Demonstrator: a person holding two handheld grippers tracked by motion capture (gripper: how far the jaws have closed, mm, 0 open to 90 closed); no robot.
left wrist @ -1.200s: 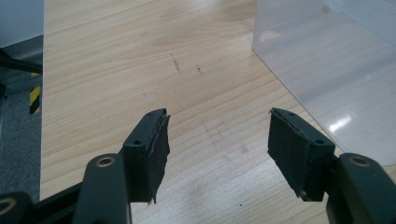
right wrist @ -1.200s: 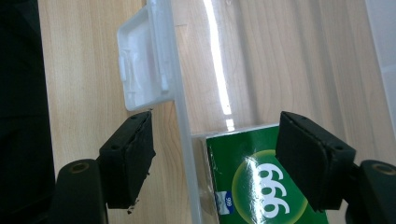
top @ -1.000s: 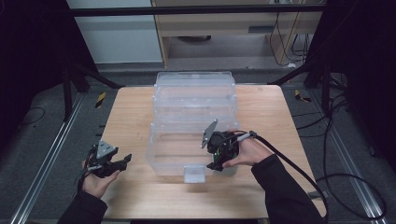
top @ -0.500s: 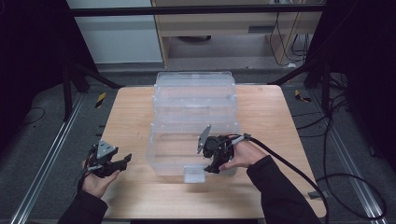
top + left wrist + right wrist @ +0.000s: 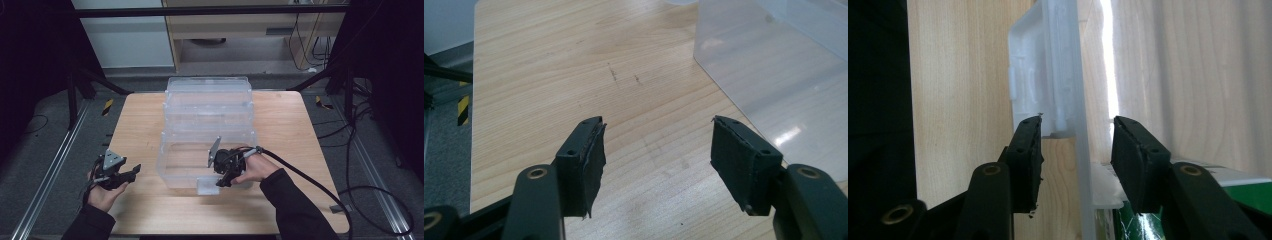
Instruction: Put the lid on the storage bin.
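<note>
- Since a second ago the right gripper (image 5: 223,176) has slid from the near right part of the clear bin (image 5: 208,131) toward its front middle; the left gripper (image 5: 120,175) has stayed where it was.
- Right gripper: jaws apart, straddling the bin's front wall (image 5: 1079,150), one pad (image 5: 1029,155) outside and one inside, not yet pinching. Judged reason: lining up on the white latch tab (image 5: 207,185) at the front rim, to grip or flip it.
- Whether either pad already brushes the wall is hard to tell in the right gripper view.
- Left gripper (image 5: 656,155): jaws wide apart, holding nothing, parked over bare table (image 5: 549,75) beside the bin's left wall; probably waiting to steady it.
- Bin sits mid-table, long axis running from the person toward the far edge, latch end nearest the person.
</note>
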